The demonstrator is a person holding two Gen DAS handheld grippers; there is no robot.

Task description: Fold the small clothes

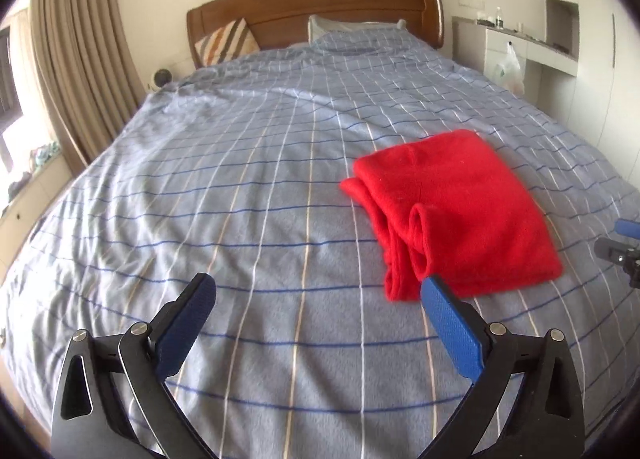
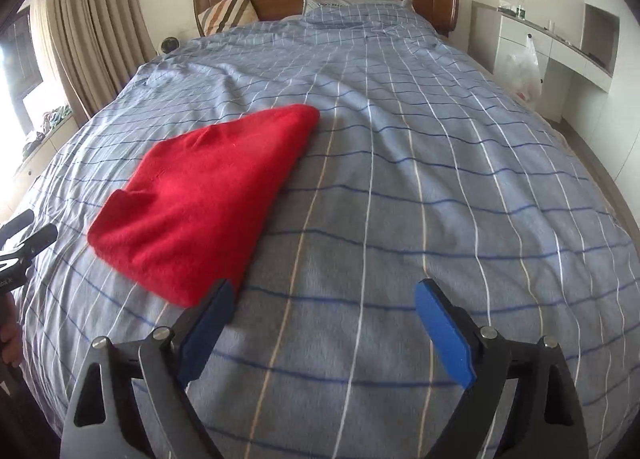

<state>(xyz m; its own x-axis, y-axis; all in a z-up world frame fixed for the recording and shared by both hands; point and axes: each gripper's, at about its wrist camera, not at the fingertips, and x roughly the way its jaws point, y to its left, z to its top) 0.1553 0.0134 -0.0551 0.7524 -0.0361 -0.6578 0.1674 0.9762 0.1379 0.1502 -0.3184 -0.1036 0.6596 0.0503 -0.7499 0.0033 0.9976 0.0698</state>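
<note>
A red fleece garment (image 1: 456, 211) lies folded in a compact stack on the blue checked bedspread (image 1: 240, 187), its rolled edges facing left. My left gripper (image 1: 316, 291) is open and empty, hovering above the bedspread just left of and in front of the garment. In the right wrist view the garment (image 2: 200, 199) lies to the left. My right gripper (image 2: 324, 295) is open and empty over the bedspread (image 2: 440, 179), its left fingertip near the garment's front corner. Each gripper shows at the edge of the other's view.
A wooden headboard (image 1: 320, 3) with a striped cushion (image 1: 226, 41) and a pillow (image 1: 356, 33) stands at the far end. Curtains (image 1: 80, 51) hang at the left. A white desk (image 2: 560, 43) with a plastic bag (image 2: 524, 67) is at the right.
</note>
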